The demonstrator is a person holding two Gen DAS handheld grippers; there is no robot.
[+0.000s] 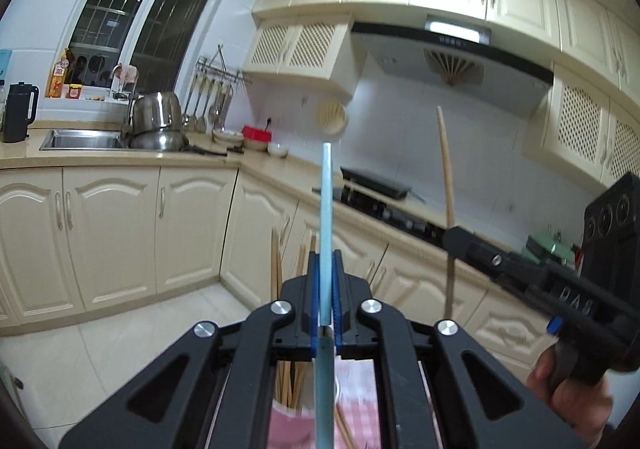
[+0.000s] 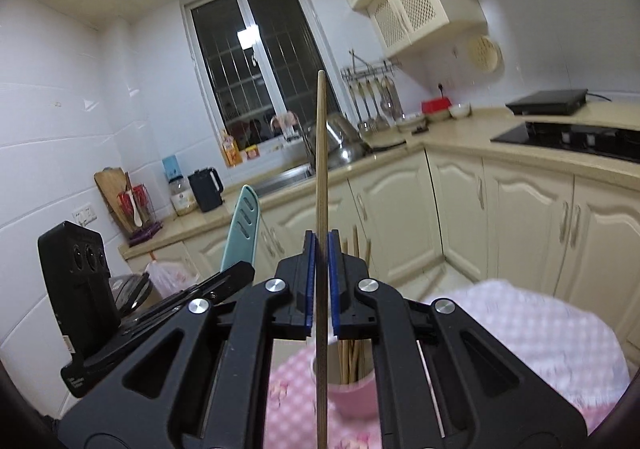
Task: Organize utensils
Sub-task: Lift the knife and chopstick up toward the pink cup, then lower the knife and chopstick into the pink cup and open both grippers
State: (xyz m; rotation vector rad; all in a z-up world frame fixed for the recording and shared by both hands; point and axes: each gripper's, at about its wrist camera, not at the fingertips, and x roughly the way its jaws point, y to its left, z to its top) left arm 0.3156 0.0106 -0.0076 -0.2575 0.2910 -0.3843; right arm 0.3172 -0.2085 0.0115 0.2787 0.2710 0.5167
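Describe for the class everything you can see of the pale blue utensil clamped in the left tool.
The pale blue utensil looks like matte plastic. The left wrist view shows it edge-on, a thin strip standing nearly upright. The right wrist view shows its flat, rounded upper end with three slots. The left tool is shut on its lower part, blue pads pressing both sides. Its bottom end is out of sight. It is raised above the pink cup of chopsticks and appears to touch nothing else.

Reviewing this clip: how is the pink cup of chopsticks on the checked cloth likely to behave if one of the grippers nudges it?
The pink cup looks fairly narrow, and the chopsticks stand well above its rim, so it is probably top-heavy and apt to tip. The sticks lean loosely and would likely shift or rattle. The checked cloth under it may slide or bunch.
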